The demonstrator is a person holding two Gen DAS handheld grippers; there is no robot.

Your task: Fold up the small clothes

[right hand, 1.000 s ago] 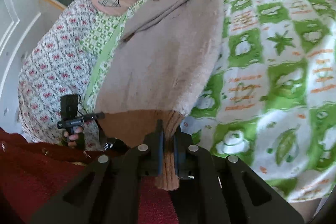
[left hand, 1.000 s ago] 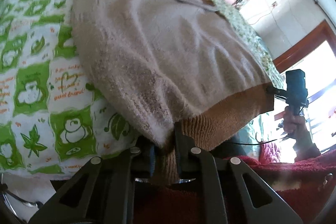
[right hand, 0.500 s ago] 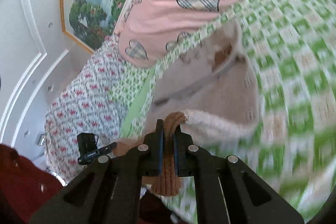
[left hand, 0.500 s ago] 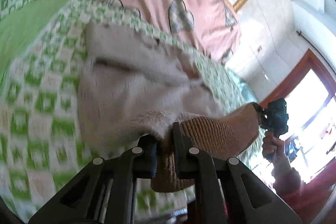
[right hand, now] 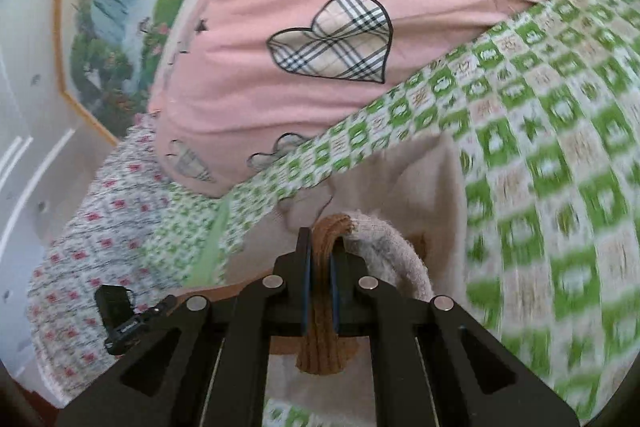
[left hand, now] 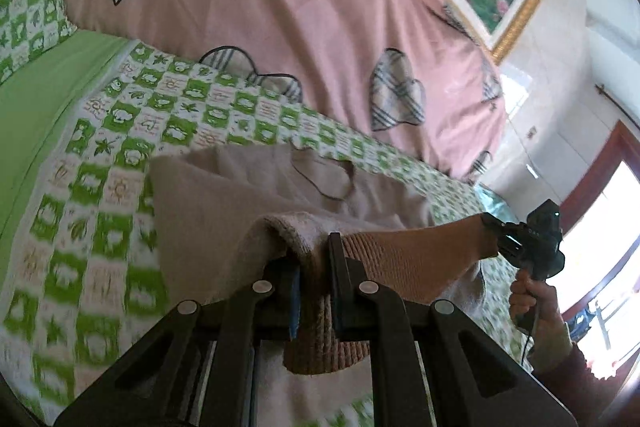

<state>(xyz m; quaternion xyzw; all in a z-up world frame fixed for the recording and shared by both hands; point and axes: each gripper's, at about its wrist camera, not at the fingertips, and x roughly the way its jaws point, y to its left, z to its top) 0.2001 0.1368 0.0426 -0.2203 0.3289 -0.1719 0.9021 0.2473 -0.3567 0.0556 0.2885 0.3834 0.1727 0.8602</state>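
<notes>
Looking along your left gripper (left hand: 314, 259), you see it clamped on the beige sweater's (left hand: 224, 203) brown hem (left hand: 416, 251), lifted over the bed. Your right gripper (right hand: 320, 255) pinches the hem's other corner (1 fold underway, unfinished).

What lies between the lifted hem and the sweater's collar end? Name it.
Nothing visible. Both grippers clamp the brown hem; only the sweater's own flat body lies ahead on the green quilt.

Bright daylight floods in from the window (left hand: 608, 259) — blown out to white glare. The green checked bedspread (right hand: 560, 187) smears with motion blur, and fisheye bending darkens every corner.
</notes>
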